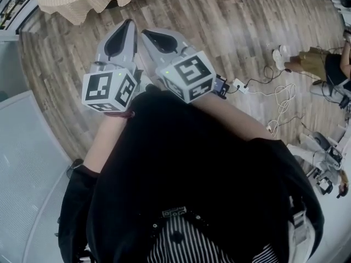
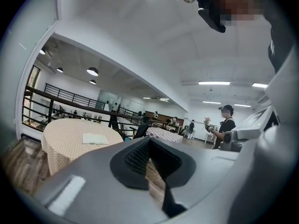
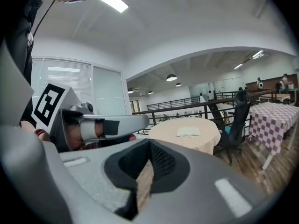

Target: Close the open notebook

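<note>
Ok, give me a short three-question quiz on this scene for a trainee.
1. True or false: the notebook lies on the cloth-covered round table.
2. What does the right gripper hold? A) the notebook B) nothing C) a pen
3. Fill in: the jaws of the left gripper are ___.
Key: 1 true; 2 B; 3 shut.

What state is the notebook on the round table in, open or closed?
Open: the notebook lies spread flat, two pale pages side by side, on the round table.
</note>
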`<action>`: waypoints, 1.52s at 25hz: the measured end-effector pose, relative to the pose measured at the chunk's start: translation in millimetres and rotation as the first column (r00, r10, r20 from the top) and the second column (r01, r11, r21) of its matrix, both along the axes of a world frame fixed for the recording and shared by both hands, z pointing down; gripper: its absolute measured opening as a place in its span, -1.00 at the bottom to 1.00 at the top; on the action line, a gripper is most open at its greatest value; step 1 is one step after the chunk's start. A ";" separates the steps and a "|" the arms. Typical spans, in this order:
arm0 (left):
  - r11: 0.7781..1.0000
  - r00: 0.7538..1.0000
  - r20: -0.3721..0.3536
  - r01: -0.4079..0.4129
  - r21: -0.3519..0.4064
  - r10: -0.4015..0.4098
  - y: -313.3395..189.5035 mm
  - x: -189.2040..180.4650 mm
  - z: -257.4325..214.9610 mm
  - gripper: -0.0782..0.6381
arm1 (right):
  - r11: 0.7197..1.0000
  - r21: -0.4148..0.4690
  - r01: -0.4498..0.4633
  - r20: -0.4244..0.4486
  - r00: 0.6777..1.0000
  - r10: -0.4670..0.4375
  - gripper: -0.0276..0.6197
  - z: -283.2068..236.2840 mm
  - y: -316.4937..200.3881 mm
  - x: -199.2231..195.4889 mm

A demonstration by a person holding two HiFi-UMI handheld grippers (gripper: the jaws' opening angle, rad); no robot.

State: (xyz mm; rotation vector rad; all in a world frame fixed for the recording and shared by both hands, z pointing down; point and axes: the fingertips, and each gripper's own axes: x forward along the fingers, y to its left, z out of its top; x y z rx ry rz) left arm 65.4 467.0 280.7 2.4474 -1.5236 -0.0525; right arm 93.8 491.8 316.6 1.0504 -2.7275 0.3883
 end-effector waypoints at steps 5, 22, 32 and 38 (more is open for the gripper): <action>1.000 1.000 -0.007 0.008 -0.006 -0.008 -32.2 -53.4 5.3 -0.77 | 1.000 0.015 -0.004 -0.014 1.000 0.004 -0.91 -1.2 -31.7 -50.6; 0.993 0.992 -0.045 0.114 -0.021 -0.115 -90.4 -150.1 26.5 -0.77 | 0.994 0.020 0.107 -0.057 0.993 -0.106 -0.91 11.4 -92.4 -144.3; 0.986 0.986 -0.013 0.163 -0.027 -0.164 -191.5 -171.1 19.4 -0.77 | 0.987 0.052 0.152 -0.045 0.988 -0.150 -0.91 -4.7 -206.2 -169.2; 0.986 0.986 0.010 0.167 -0.018 -0.167 -262.4 -159.3 3.4 -0.77 | 0.984 0.055 0.167 -0.026 0.986 -0.166 -0.91 -20.9 -282.0 -162.8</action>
